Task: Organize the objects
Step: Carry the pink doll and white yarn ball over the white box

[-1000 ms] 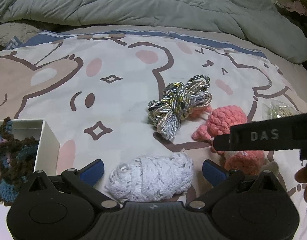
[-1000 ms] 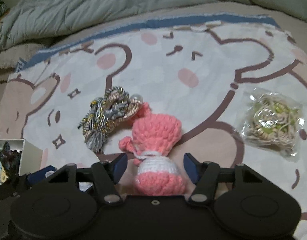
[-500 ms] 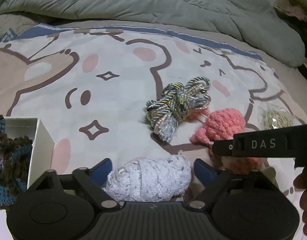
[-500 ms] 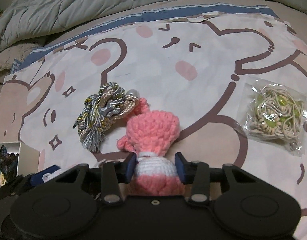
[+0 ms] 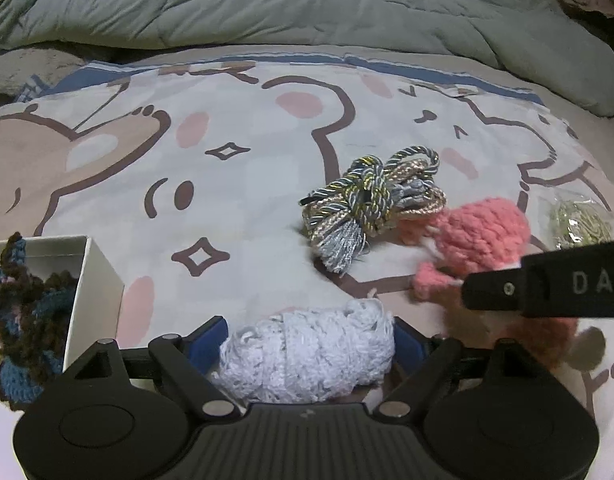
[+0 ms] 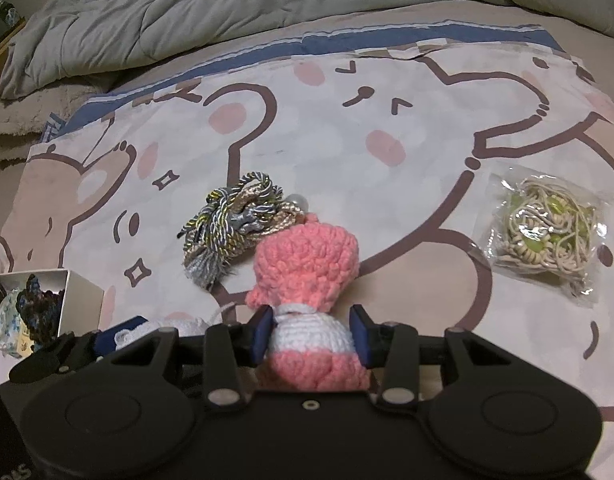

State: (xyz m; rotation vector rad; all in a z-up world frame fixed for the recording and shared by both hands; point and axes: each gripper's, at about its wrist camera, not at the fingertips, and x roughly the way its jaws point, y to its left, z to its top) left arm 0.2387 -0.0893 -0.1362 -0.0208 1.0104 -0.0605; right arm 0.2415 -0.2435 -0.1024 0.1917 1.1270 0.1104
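Observation:
My left gripper is shut on a white crocheted lace bundle low over the bear-print sheet. My right gripper is shut on the white middle of a pink and white crocheted toy, which also shows in the left wrist view. A knotted bundle of grey, gold and beige cord lies just beyond both; it also shows in the right wrist view. A white box holding dark blue-brown crochet pieces stands at the left.
A clear bag of beige cord and green beads lies at the right on the sheet. A rumpled grey duvet runs across the back. The right gripper's black body crosses the left wrist view at right.
Both grippers have closed: the left on the white lace bundle, the right on the pink toy's white middle. The pink toy looks slightly raised and shifted.

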